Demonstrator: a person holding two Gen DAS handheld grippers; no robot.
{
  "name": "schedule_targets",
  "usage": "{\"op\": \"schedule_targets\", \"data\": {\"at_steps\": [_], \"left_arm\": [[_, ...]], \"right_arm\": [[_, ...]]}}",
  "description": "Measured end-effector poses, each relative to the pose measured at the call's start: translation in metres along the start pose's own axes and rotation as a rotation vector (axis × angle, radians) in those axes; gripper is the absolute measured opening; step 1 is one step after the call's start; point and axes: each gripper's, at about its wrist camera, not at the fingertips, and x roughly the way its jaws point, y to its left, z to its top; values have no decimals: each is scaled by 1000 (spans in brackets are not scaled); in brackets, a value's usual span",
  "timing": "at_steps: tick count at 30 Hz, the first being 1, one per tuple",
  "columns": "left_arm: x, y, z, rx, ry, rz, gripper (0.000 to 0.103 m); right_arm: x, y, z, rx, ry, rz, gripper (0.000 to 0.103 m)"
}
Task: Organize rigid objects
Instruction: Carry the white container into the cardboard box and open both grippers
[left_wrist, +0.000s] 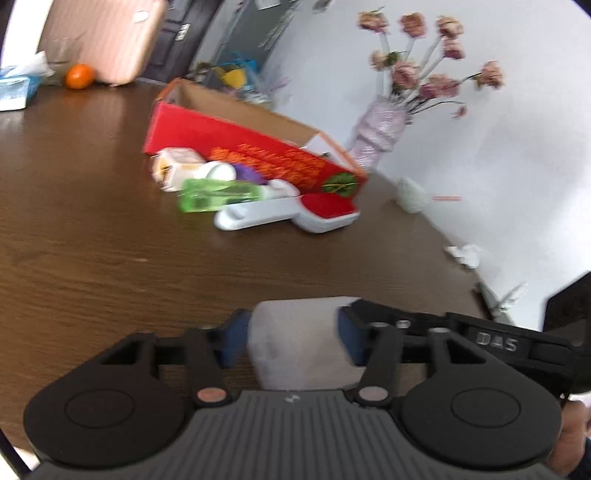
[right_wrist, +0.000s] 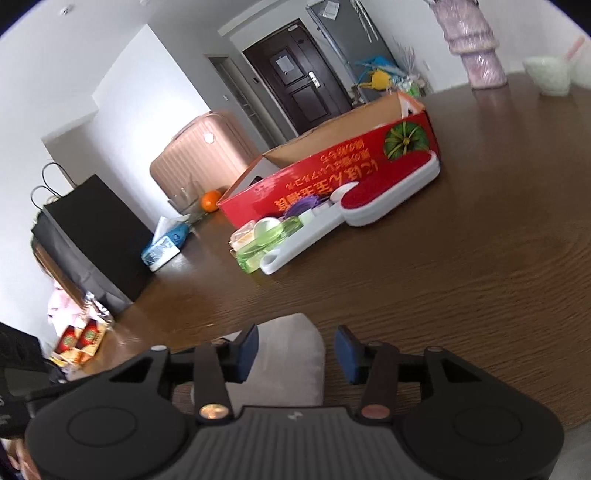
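My left gripper (left_wrist: 293, 338) has its blue pads against both sides of a pale white block (left_wrist: 299, 347), low over the brown table (left_wrist: 92, 240). A black bar marked DAS (left_wrist: 495, 341), part of the other gripper, reaches in from the right. In the right wrist view my right gripper (right_wrist: 297, 350) stands around a pale grey block (right_wrist: 288, 354); its left pad touches the block and a gap shows at the right pad. Farther off lies an open red cardboard box (left_wrist: 240, 136) (right_wrist: 332, 177). Beside it are a green clear bottle (left_wrist: 214, 195) (right_wrist: 266, 240) and a white brush with a red pad (left_wrist: 295, 214) (right_wrist: 388, 192).
A vase of dried flowers (left_wrist: 376, 129) and a white cup (left_wrist: 412, 194) stand near the wall. An orange (left_wrist: 78, 75), a tissue box (left_wrist: 14, 88) and a black paper bag (right_wrist: 92, 236) sit at the far side. A person (right_wrist: 62, 306) is beyond the table's left edge.
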Motion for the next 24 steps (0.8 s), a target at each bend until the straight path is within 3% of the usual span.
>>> {"op": "schedule_targets", "data": {"at_steps": [6,12,18,24], "left_arm": [[-9,-8,1,34,-45,12,32],[-11,-18,20,73,-101,15,32],[3,-32,73,147,-193,-16,32],[30,-28,146,191,-268,-58,32]], "right_arm": [[-3,6,3,-5,-8,14,26],[-11,14,14,-32,-47,24,24],[-13,28,59,-83,-154,8,24],[9,45,131,-163,-261,-23,24]]}}
